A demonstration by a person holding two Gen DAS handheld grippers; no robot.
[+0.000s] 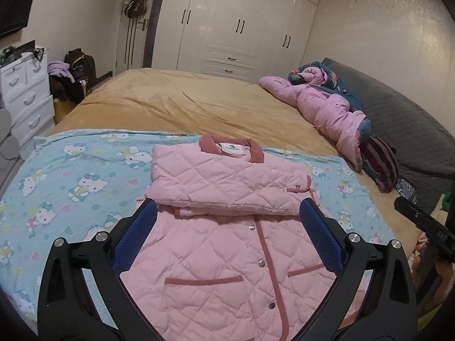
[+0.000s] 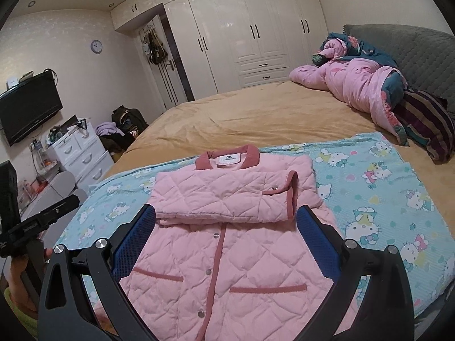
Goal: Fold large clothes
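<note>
A pink quilted jacket (image 1: 227, 244) with a darker pink collar and trim lies flat on a Hello Kitty sheet (image 1: 71, 182), front up, with both sleeves folded across its chest. It also shows in the right wrist view (image 2: 227, 244). My left gripper (image 1: 227, 207) is open and empty, hovering above the jacket's lower half with its blue pads either side. My right gripper (image 2: 226, 210) is open and empty above the same area. Part of the right gripper's body (image 1: 426, 224) shows at the right edge of the left wrist view.
The Hello Kitty sheet (image 2: 384, 199) lies on a tan bedspread (image 1: 184, 99). A bunched pink duvet (image 1: 327, 108) and striped pillow (image 2: 429, 125) lie by the grey headboard (image 2: 421, 51). White drawers (image 1: 22, 93), a wall TV (image 2: 28, 108) and wardrobes (image 2: 256, 34) stand beyond.
</note>
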